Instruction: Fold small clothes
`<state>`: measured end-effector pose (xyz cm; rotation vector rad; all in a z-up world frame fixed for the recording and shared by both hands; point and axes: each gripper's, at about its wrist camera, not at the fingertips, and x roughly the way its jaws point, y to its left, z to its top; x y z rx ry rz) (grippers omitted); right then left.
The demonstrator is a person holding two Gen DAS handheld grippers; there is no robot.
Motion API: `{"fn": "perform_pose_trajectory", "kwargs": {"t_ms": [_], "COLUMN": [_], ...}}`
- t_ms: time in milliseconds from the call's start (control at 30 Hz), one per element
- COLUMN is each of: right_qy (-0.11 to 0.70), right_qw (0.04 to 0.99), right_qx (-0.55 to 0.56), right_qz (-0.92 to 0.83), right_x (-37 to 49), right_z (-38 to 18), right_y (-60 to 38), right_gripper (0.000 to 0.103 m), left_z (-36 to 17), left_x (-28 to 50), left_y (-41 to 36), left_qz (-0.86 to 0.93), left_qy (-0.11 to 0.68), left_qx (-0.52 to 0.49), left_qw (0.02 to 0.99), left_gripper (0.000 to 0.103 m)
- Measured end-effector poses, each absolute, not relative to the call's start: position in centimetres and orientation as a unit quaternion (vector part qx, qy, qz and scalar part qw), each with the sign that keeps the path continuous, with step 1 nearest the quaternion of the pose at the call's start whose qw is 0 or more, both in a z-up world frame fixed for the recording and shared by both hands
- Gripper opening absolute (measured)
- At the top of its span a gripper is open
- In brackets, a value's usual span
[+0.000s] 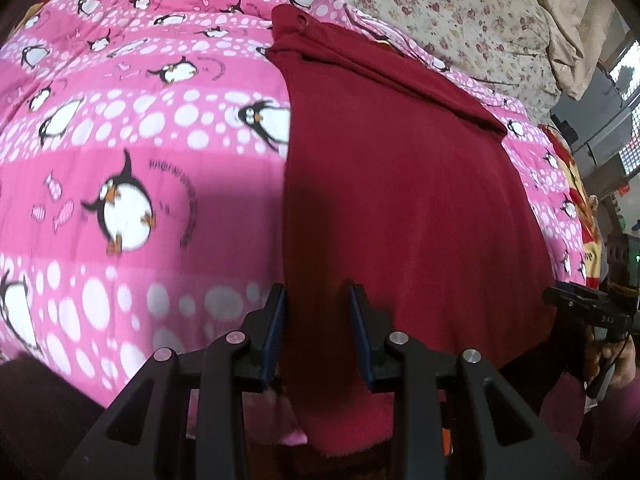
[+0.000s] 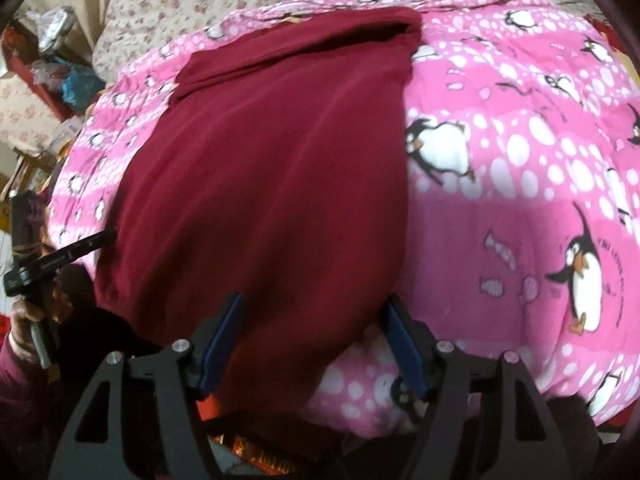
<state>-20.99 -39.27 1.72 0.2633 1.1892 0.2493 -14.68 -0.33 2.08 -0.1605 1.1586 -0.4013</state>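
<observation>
A dark red garment [image 1: 400, 184] lies spread lengthwise on a pink penguin-print quilt [image 1: 140, 140], its far end folded over. It also shows in the right wrist view [image 2: 272, 176]. My left gripper [image 1: 318, 300] is open, its blue-padded fingers standing either side of the garment's near left edge. My right gripper [image 2: 314, 312] is open wide, its fingers straddling the garment's near right corner. The near hem hangs over the quilt's front edge. The right gripper [image 1: 580, 308] shows at the far right of the left view, the left gripper [image 2: 68, 256] at the far left of the right view.
A floral bedsheet [image 1: 440, 12] lies beyond the quilt. A beige pillow [image 1: 576, 20] sits at the far right. Cluttered shelves and bags [image 2: 52, 60] stand left of the bed in the right wrist view.
</observation>
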Motion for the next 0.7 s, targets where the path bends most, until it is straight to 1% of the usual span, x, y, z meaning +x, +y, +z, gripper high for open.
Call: {"fn": "perform_pose_trajectory", "kwargs": {"t_ms": [67, 167, 233, 300, 400, 500, 567, 600, 633, 700], "right_qy": [0.561, 0.568, 0.576, 0.582, 0.59, 0.594, 0.594, 0.59, 0.585, 0.579], "right_qw": [0.808, 0.799, 0.789, 0.78, 0.764, 0.762, 0.762, 0.764, 0.765, 0.768], "right_qx": [0.123, 0.13, 0.137, 0.146, 0.167, 0.154, 0.149, 0.146, 0.147, 0.146], "right_qz": [0.13, 0.147, 0.164, 0.177, 0.2, 0.205, 0.212, 0.217, 0.226, 0.232], "right_x": [-21.3, -21.7, -22.0, -22.2, -22.5, -22.7, -22.7, -22.7, -22.8, -22.7], "right_z": [1.7, 1.4, 1.1, 0.8, 0.1, -0.3, -0.2, 0.0, 0.2, 0.5], "right_y": [-39.3, -39.3, -39.3, -39.3, -39.0, -38.2, -37.8, -37.6, -37.6, -37.3], "right_gripper": [0.068, 0.057, 0.044, 0.038, 0.036, 0.039, 0.039, 0.034, 0.023, 0.016], "left_z": [1.9, 1.7, 1.5, 1.4, 1.3, 1.0, 0.9, 0.9, 1.0, 1.0], "left_x": [-15.2, -16.0, -16.4, -16.6, -16.8, -16.8, -16.7, -16.7, -16.7, -16.7], "left_y": [-0.4, -0.6, -0.6, -0.6, -0.6, -0.4, -0.2, -0.2, -0.4, -0.5], "left_qz": [-0.194, -0.204, -0.208, -0.211, -0.221, -0.224, -0.221, -0.221, -0.223, -0.227], "left_qy": [0.55, 0.56, 0.562, 0.567, 0.577, 0.577, 0.579, 0.58, 0.581, 0.584], "left_qx": [-0.074, -0.07, -0.067, -0.066, -0.068, -0.078, -0.09, -0.091, -0.085, -0.079], "left_qw": [0.809, 0.8, 0.798, 0.793, 0.784, 0.781, 0.78, 0.779, 0.778, 0.776], "left_gripper": [0.009, 0.009, 0.009, 0.009, 0.009, 0.009, 0.009, 0.009, 0.009, 0.006]}}
